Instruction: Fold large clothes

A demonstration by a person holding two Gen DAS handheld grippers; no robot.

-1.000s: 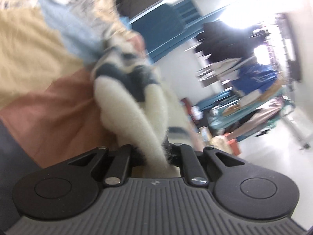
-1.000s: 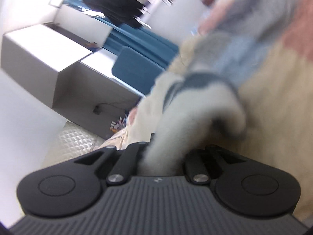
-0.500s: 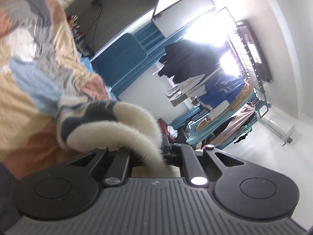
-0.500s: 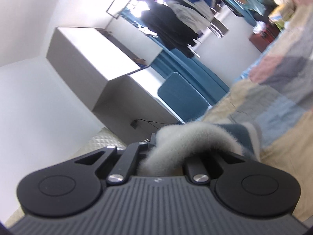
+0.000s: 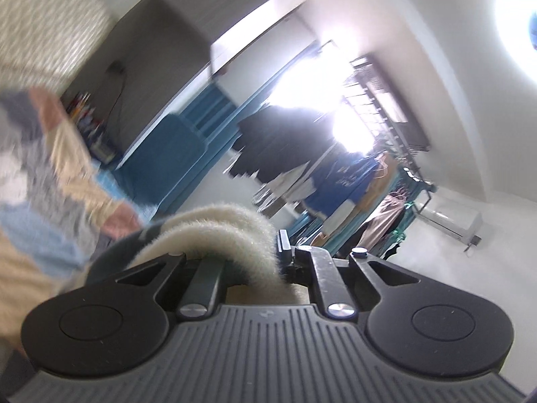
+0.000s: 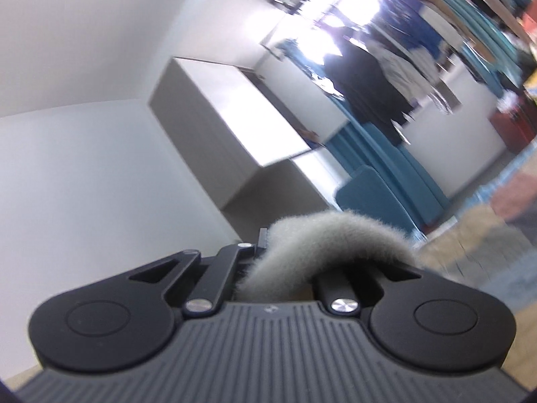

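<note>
Both grippers are clamped on the fuzzy cream-and-grey garment (image 5: pixel 228 231): the left gripper (image 5: pixel 255 268) has its jaws closed on a thick doubled roll of pile, and the right gripper (image 6: pixel 285 268) pinches another bunched edge of it (image 6: pixel 332 235). The garment is held up off the patchwork bedspread (image 5: pixel 37 221), which lies below and beyond the left gripper.

The risk I'd guess at is slippage. Each grip is on a fat, springy wad, not a flat hem, so a hard swing could pull layers out unevenly and leave the fold crooked. The cloth could also drag on the bedspread and bunch.

From each gripper the cloth arcs over toward the other one, so its long axis seems to run across, between the two hands; its full length is hidden. Beyond the bedspread stands a blue chair (image 5: pixel 167 154), and farther off hang clothes on a rack (image 5: pixel 342 171).
</note>
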